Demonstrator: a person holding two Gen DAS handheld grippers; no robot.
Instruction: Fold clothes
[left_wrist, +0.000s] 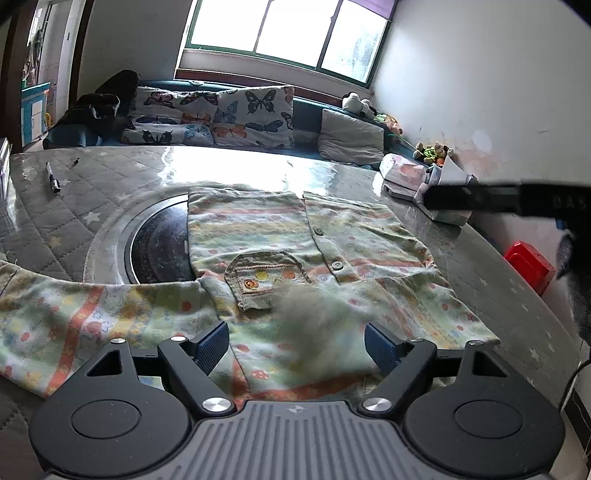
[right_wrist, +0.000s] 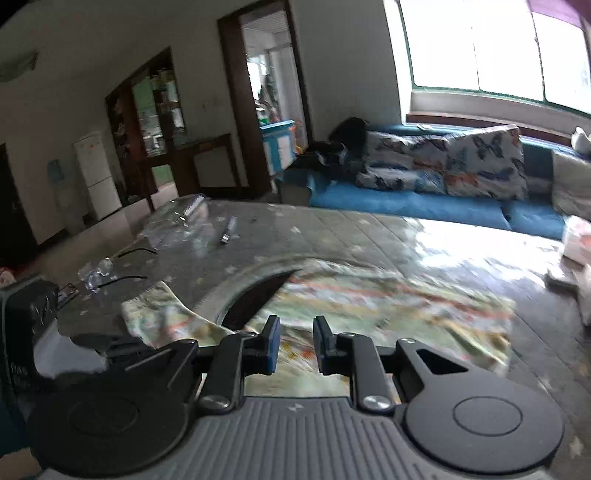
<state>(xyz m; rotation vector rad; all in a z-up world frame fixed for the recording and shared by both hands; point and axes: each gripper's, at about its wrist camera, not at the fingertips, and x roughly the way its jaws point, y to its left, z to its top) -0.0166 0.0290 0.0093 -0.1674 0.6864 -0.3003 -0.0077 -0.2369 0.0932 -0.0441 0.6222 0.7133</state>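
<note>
Both claws tilt down over the shirt (left_wrist: 280, 236) (hem toward the surface's far edge): left claw (left_wrist: 297, 345) wide, right claw (right_wrist: 295, 345) narrow, both empty.

Filling the bottom of the left wrist view, the left gripper (left_wrist: 297, 347) is showing a grey ribbed body, black linkage arms with silver screws, round black discs and blue ribbed pads. The right gripper (right_wrist: 295, 345) is showing the same build.
</note>
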